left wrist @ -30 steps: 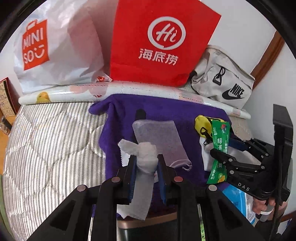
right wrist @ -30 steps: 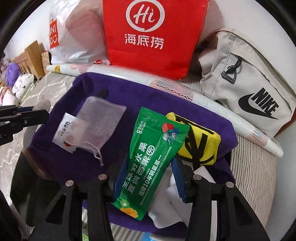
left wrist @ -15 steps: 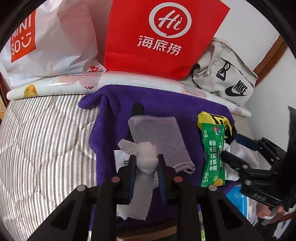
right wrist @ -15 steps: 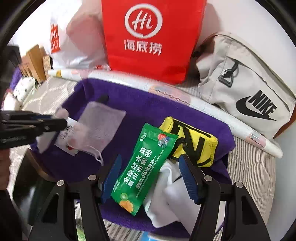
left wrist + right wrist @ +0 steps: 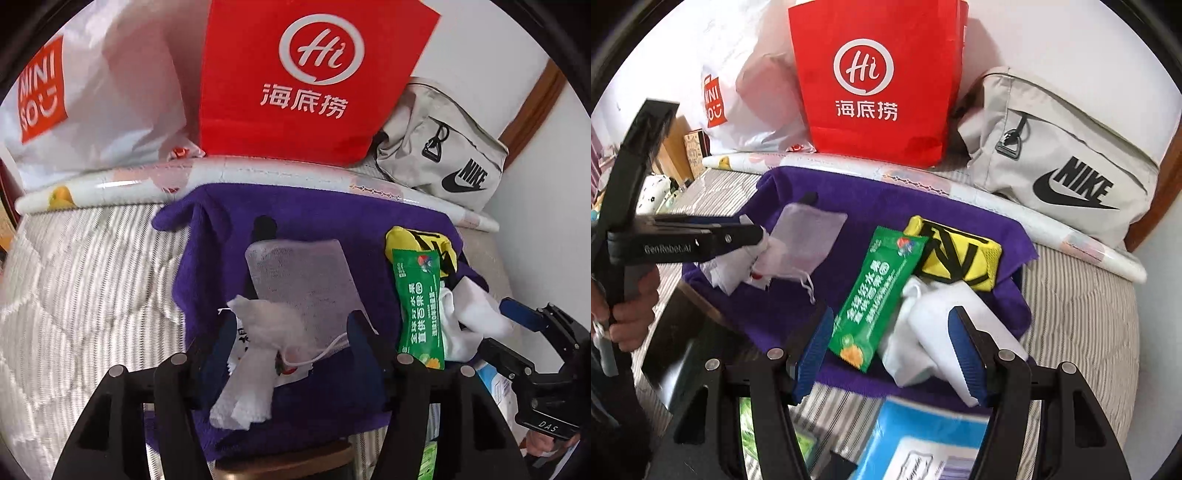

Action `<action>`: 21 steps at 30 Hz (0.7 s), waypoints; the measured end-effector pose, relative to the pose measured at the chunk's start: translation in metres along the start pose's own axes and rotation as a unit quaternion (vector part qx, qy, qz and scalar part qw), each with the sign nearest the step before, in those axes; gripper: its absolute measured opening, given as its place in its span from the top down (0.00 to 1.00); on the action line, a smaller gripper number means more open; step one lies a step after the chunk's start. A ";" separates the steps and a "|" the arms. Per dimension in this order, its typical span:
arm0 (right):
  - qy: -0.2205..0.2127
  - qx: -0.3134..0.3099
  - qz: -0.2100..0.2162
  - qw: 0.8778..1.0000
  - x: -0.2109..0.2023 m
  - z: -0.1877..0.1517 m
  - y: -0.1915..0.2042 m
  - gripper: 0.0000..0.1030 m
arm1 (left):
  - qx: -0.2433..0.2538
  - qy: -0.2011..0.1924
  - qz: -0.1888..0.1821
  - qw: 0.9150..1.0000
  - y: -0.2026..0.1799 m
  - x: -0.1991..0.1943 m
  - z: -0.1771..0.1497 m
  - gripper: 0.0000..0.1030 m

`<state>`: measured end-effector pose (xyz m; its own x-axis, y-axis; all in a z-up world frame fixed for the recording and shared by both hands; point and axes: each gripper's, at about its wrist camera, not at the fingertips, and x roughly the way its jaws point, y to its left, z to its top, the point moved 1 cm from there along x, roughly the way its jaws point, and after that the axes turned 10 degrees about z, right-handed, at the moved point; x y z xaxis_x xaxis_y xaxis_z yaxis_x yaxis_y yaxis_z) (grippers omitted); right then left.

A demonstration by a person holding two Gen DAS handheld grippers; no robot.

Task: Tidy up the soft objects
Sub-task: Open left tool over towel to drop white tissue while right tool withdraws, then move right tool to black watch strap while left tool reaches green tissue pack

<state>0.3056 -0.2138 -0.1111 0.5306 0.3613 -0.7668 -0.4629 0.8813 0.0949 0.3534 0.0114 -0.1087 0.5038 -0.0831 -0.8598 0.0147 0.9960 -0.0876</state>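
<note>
A purple cloth-lined tray [image 5: 314,218] [image 5: 871,203] holds soft items. My left gripper [image 5: 288,339] is open; a crumpled white tissue [image 5: 258,332] lies loose between its fingers, over a grey mesh pouch [image 5: 303,273] [image 5: 809,232]. The left gripper also shows in the right wrist view [image 5: 753,232], above the tissue [image 5: 731,273]. My right gripper [image 5: 890,339] is open and empty, its fingers either side of a green snack packet [image 5: 879,291] [image 5: 419,306] and white socks [image 5: 942,325] [image 5: 469,317]. A yellow pouch [image 5: 956,258] [image 5: 421,240] lies behind them.
A red paper bag [image 5: 306,77] [image 5: 879,74], a white Miniso bag [image 5: 81,92] and a grey Nike bag [image 5: 443,155] [image 5: 1063,158] stand behind the tray. A rolled mat [image 5: 258,177] lies along the tray's far edge. A blue packet [image 5: 923,439] lies near my right gripper. Striped bedding [image 5: 85,295] spreads left.
My left gripper has opened and let go of the white tissue, which now rests in the tray. My right gripper had released the green packet and has drawn back a little.
</note>
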 end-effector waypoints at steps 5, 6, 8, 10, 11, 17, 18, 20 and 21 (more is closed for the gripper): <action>-0.011 0.014 0.018 1.000 -0.016 -0.016 0.003 0.38 | 0.007 -0.017 0.003 1.000 0.000 -0.021 -0.008 0.42; -0.013 0.017 0.020 1.000 -0.019 -0.019 0.004 0.38 | 0.007 -0.026 0.002 1.000 -0.001 -0.028 -0.011 0.42; -0.016 0.022 0.025 0.999 -0.025 -0.025 0.006 0.38 | 0.009 -0.046 0.002 0.999 -0.001 -0.041 -0.018 0.42; -0.021 0.030 0.034 0.999 -0.034 -0.033 0.009 0.38 | 0.016 -0.062 0.005 0.998 -0.005 -0.056 -0.027 0.42; -0.024 0.035 0.039 0.998 -0.039 -0.037 0.010 0.38 | 0.021 -0.063 0.003 0.998 -0.008 -0.062 -0.032 0.42; -0.037 0.041 0.043 0.998 -0.066 -0.066 0.025 0.38 | 0.040 -0.058 -0.001 0.998 -0.026 -0.090 -0.065 0.42; -0.040 0.042 0.045 0.997 -0.072 -0.073 0.028 0.38 | 0.043 -0.058 0.000 0.997 -0.028 -0.093 -0.071 0.42; -0.046 0.046 0.048 0.997 -0.081 -0.085 0.032 0.38 | 0.051 -0.057 -0.001 0.997 -0.035 -0.100 -0.084 0.42; -0.048 0.049 0.049 0.996 -0.086 -0.092 0.033 0.38 | 0.057 -0.058 -0.004 0.997 -0.039 -0.103 -0.091 0.42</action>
<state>0.1795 -0.2433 -0.1003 0.5544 0.4701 -0.6868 -0.4465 0.8644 0.2312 0.2224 -0.0216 -0.0621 0.6000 -0.0929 -0.7946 0.1138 0.9930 -0.0302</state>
